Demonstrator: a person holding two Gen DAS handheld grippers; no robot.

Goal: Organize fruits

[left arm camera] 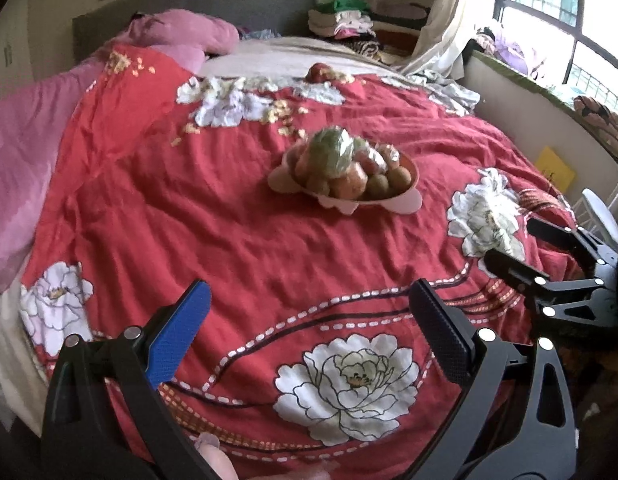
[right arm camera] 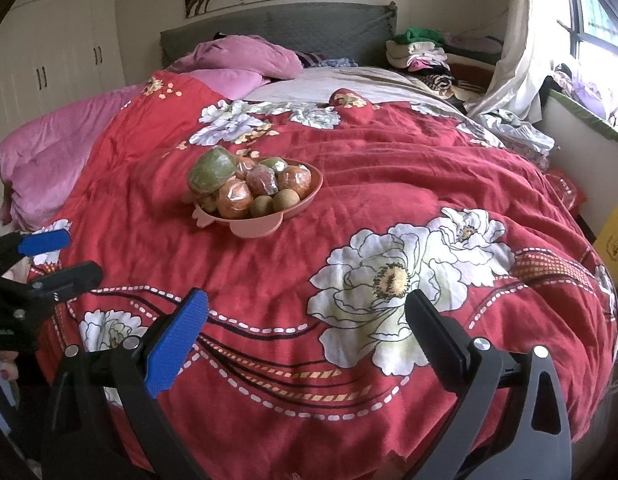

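Observation:
A pink bowl [left arm camera: 405, 204] heaped with fruit sits in the middle of a red flowered quilt [left arm camera: 229, 220]; it also shows in the right wrist view [right arm camera: 253, 228]. The heap holds a large green wrapped fruit [right arm camera: 213, 172], wrapped orange fruits [right arm camera: 235, 198] and brown kiwis [right arm camera: 285, 200]. My left gripper [left arm camera: 309, 308] is open and empty, low over the near quilt, well short of the bowl. My right gripper [right arm camera: 307, 320] is open and empty too, over the near quilt. Each gripper shows in the other's view: the right one [left arm camera: 521, 248], the left one [right arm camera: 65, 256].
A rounded red lump [left arm camera: 317, 72] lies at the quilt's far edge; in the right wrist view [right arm camera: 351, 106] it looks like bunched quilt. Pink bedding [right arm camera: 245, 60] lies far left. Folded clothes [right arm camera: 421, 54] are stacked by the headboard. A ledge [left arm camera: 529, 120] and window run along the right.

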